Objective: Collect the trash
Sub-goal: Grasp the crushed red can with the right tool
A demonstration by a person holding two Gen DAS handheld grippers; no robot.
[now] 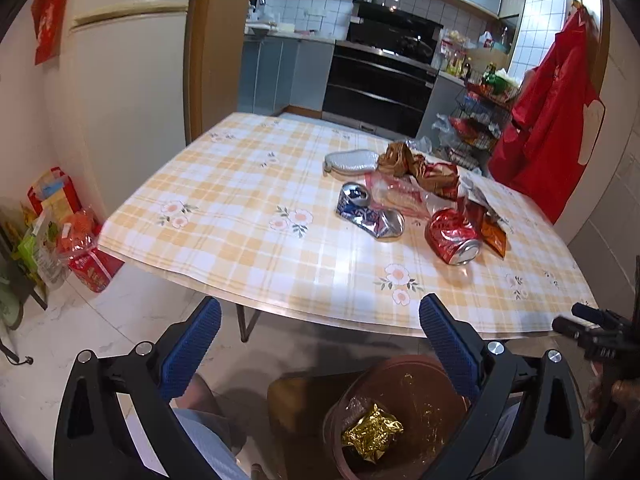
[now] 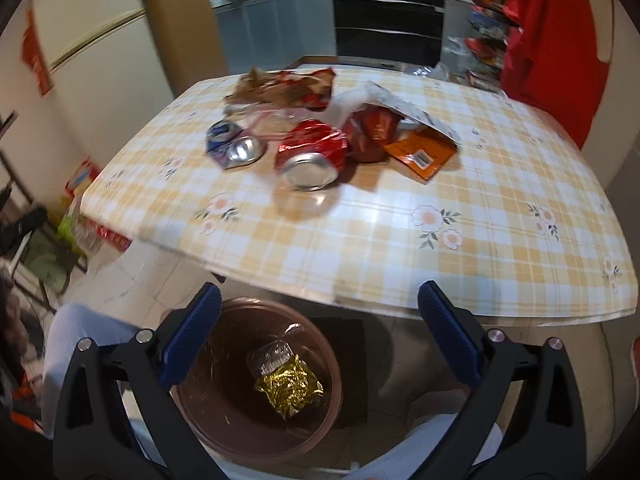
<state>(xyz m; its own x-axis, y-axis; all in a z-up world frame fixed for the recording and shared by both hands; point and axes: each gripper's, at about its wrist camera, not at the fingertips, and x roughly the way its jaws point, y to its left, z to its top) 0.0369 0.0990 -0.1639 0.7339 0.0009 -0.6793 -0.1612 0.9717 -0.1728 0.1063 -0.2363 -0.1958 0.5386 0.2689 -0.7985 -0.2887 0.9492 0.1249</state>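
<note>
A crushed red can (image 1: 454, 238) (image 2: 310, 158) and a crushed blue can (image 1: 370, 212) (image 2: 234, 146) lie on the yellow checked table (image 1: 240, 220) (image 2: 480, 240), beside crumpled brown and red wrappers (image 1: 416, 168) (image 2: 288, 88) and an orange packet (image 2: 420, 154). A brown bin (image 1: 436, 364) (image 2: 200, 412) stands on the floor below the table's near edge, with a gold foil wrapper (image 1: 370, 434) (image 2: 290, 390) and clear plastic inside. My left gripper (image 1: 320, 344) is open and empty above the bin. My right gripper (image 2: 320, 336) is open and empty above the bin.
A grey flat pouch (image 1: 352, 160) lies behind the cans. A red garment (image 1: 548, 120) hangs at the right. Bags and boxes (image 1: 60, 232) sit on the floor left of the table. A fridge (image 1: 120, 60) and kitchen counters stand behind.
</note>
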